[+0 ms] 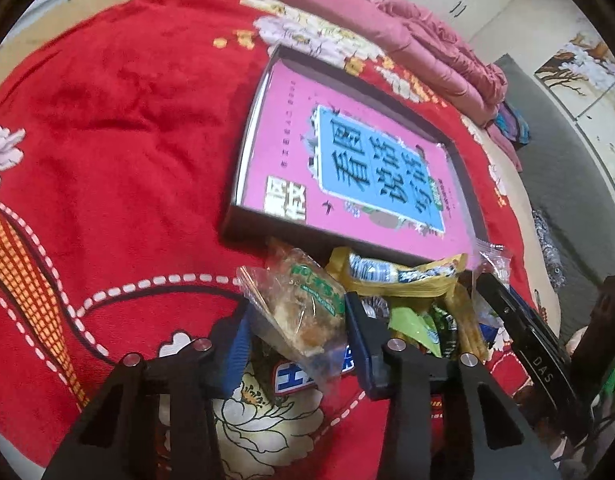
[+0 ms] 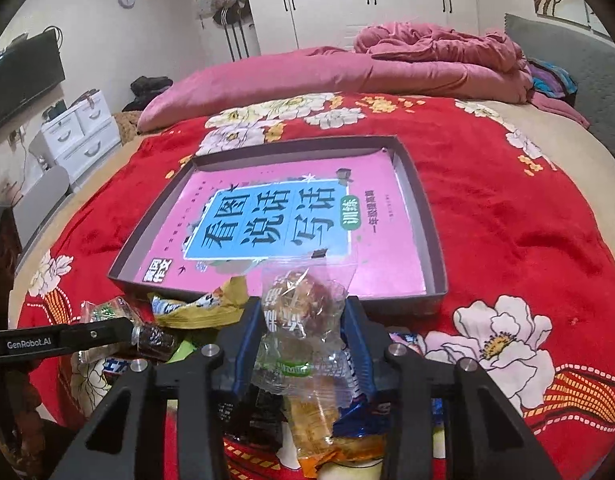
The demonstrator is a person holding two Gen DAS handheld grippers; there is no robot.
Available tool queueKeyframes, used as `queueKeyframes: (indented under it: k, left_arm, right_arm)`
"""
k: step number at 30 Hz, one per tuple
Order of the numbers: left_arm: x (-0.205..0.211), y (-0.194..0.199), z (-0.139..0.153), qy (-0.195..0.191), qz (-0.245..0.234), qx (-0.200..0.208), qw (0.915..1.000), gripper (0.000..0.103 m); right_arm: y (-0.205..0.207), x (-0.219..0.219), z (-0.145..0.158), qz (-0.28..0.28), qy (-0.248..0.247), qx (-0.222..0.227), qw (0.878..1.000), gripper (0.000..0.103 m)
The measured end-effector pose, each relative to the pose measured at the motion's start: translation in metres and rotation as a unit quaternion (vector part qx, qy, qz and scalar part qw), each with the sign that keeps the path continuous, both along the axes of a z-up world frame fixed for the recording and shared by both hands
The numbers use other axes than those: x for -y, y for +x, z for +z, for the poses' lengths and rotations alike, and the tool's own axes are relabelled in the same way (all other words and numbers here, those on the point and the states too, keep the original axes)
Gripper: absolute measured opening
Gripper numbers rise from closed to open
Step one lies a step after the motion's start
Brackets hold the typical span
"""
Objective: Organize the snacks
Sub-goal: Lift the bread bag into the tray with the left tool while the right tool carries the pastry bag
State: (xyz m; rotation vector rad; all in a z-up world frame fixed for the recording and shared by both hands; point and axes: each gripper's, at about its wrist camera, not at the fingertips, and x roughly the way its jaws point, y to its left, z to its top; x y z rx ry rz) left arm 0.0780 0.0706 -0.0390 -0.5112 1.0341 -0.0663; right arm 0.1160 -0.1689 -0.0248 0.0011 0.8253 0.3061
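My left gripper (image 1: pixel 299 320) is shut on a clear packet with a green label and a pale pastry (image 1: pixel 303 308), lifted over the snack pile. In the right wrist view, my right gripper (image 2: pixel 303 320) is shut on a clear packet of brown snack (image 2: pixel 303 300). Beneath both lie a yellow packet (image 1: pixel 387 276), green packets (image 1: pixel 419 324) and a blue packet (image 2: pixel 363 420). Just beyond the pile sits a shallow dark tray (image 2: pixel 387 304) holding a pink book (image 2: pixel 287 220). The right gripper's finger (image 1: pixel 523 340) shows at the right of the left wrist view.
Everything lies on a red flowered blanket (image 2: pixel 507 220) on a bed. A rumpled pink quilt (image 2: pixel 407 60) lies along the far side. White drawers (image 2: pixel 79 128) and a television (image 2: pixel 23 80) stand at the left, wardrobes behind.
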Motion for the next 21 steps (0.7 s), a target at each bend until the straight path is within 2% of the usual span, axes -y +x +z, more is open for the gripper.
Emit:
queueKeyframes:
  k: [21]
  left_arm:
    - [-0.001, -0.019, 0.038, 0.020, 0.010, 0.104, 0.9943, 0.041]
  right_arm:
    - [-0.002, 0.015, 0.015, -0.020, 0.022, 0.034, 0.999, 0.042]
